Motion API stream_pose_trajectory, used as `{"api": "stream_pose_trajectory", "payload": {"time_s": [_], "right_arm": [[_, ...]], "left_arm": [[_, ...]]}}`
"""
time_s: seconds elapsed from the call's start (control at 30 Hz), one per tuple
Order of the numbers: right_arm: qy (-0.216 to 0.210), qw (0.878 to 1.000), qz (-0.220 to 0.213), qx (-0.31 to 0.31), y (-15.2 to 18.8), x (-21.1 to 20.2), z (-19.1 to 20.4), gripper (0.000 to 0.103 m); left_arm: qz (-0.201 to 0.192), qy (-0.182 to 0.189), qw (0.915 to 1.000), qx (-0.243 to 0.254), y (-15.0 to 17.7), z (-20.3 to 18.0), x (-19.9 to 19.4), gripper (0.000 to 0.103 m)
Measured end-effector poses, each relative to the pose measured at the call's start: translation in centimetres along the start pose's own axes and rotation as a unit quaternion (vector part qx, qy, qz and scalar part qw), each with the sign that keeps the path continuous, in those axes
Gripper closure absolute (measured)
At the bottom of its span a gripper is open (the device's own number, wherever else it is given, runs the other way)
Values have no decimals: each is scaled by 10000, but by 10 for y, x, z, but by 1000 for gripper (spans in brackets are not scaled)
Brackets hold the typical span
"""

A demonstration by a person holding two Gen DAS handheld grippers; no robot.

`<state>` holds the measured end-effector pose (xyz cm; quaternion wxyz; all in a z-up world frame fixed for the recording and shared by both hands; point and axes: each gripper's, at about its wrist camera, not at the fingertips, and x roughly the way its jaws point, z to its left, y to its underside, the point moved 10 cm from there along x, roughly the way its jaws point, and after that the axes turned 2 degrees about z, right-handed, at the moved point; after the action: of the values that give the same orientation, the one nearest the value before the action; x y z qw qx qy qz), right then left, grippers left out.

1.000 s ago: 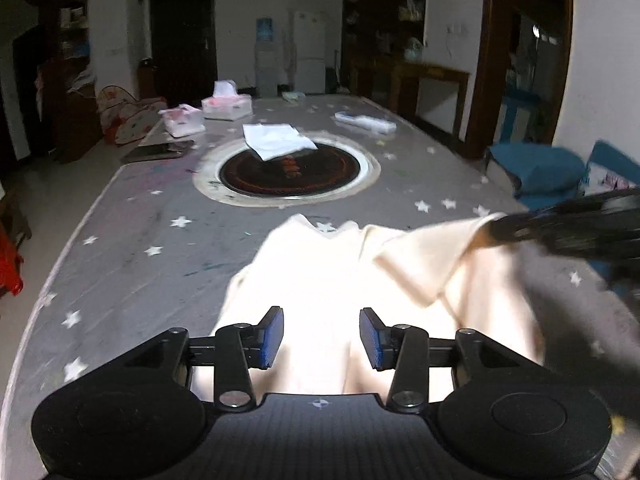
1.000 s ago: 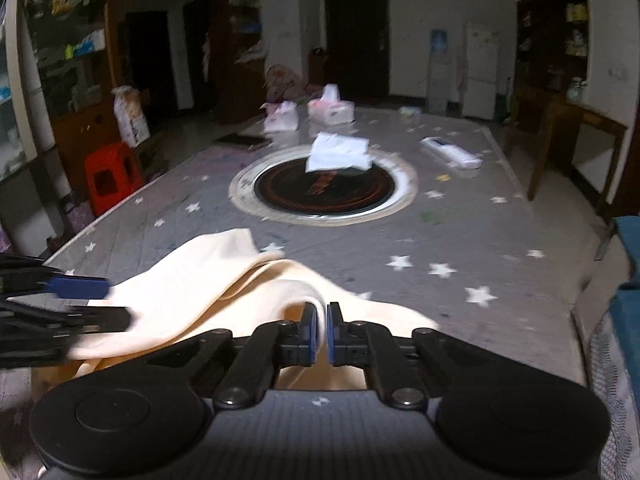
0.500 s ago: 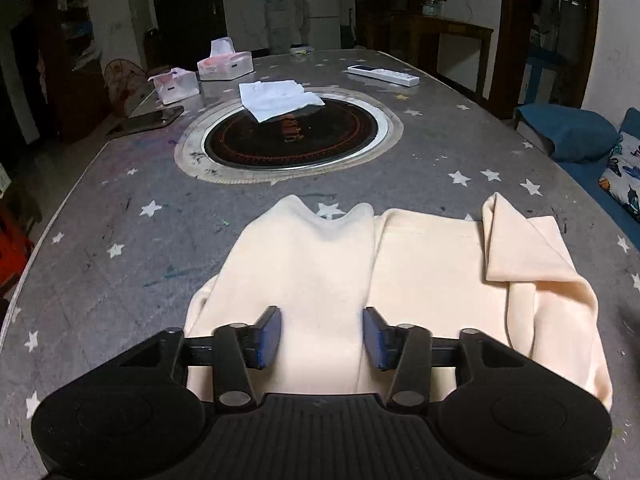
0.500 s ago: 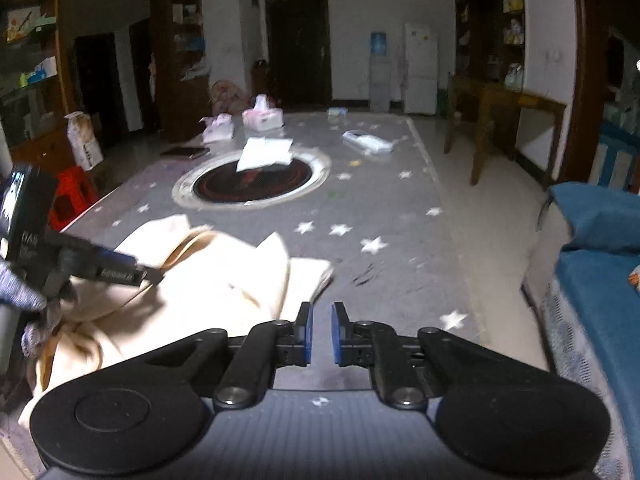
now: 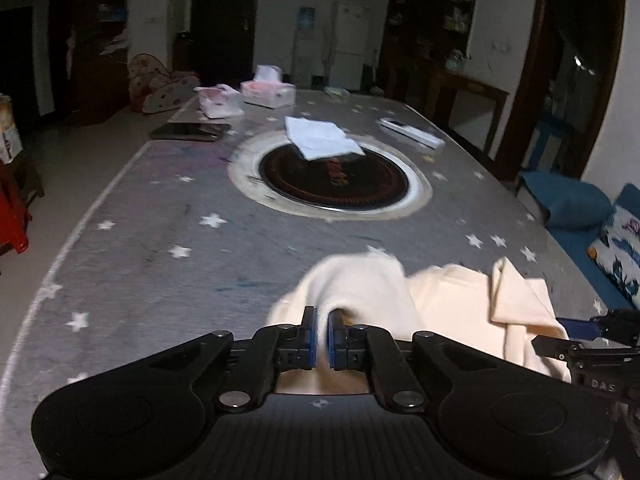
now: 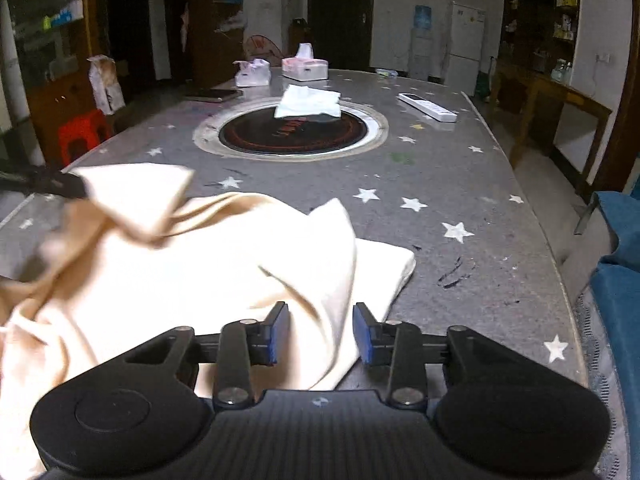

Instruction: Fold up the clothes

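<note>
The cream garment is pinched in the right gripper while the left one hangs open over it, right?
No, it's reversed. The left wrist view shows the left gripper shut on the cream garment; the right wrist view shows the right gripper open over it.

The counter (image 6: 460, 184) is grey with white star marks. A round black hob (image 6: 292, 132) with a pale ring sits at frame centre; a white cloth (image 6: 308, 105) lies across its far edge. A white remote control (image 6: 426, 107) lies to the right of the hob. Two tissue boxes (image 6: 305, 67) stand at the far end, with a dark tablet (image 6: 212, 95) to their left. A red stool (image 6: 82, 134) stands at frame left. A white refrigerator (image 6: 464, 42) stands at upper right.
</note>
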<state>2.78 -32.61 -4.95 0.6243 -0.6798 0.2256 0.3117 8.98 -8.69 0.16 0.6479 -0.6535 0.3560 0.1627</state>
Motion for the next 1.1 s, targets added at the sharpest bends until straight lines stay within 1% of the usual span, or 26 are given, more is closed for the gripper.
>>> {"api": "stream_pose_trajectory", "payload": {"time_s": [0.03,0.1,0.2,0.33,0.47,0.57,0.67,0.77,0.87,1.0,1.07,1.1], "right_arm": [[31,10000,-13,4,0,0,-1,97],[124,9999,-118,17,-2,-7,-7,100],[235,9992,-298,93,-5,-24,-19,101],[451,9977,-486,127,-4,-52,-38,101],[785,9945,-673,165,2,-85,-63,101],[1054,9915,-729,231,12,-107,-79,101],[1361,9877,-707,288,29,-128,-95,101],[1542,9857,-502,454,49,-131,-110,101],[1564,9851,-303,655,67,-122,-118,100],[1547,9843,-322,789,71,-119,-120,100],[1503,9845,-344,830,69,-125,-119,100],[1497,9846,-328,847,69,-127,-121,100]], "left_arm": [[-11,-10,10000,-56,0,5,-3,97],[-58,-131,9998,-143,0,17,-8,97],[-122,-211,9991,-335,2,35,-16,97],[-299,-343,9972,-599,5,59,-37,97],[-494,-489,9935,-903,9,87,-66,97],[-569,-547,9902,-1154,18,110,-89,97],[-456,-572,9878,-1373,37,128,-104,97],[-184,-676,9864,-1486,62,142,-108,97],[-36,-711,9844,-1610,78,149,-108,97],[134,-737,9813,-1773,97,156,-109,97],[85,-730,9825,-1713,95,155,-115,97],[96,-779,9824,-1694,95,157,-115,94]]}}
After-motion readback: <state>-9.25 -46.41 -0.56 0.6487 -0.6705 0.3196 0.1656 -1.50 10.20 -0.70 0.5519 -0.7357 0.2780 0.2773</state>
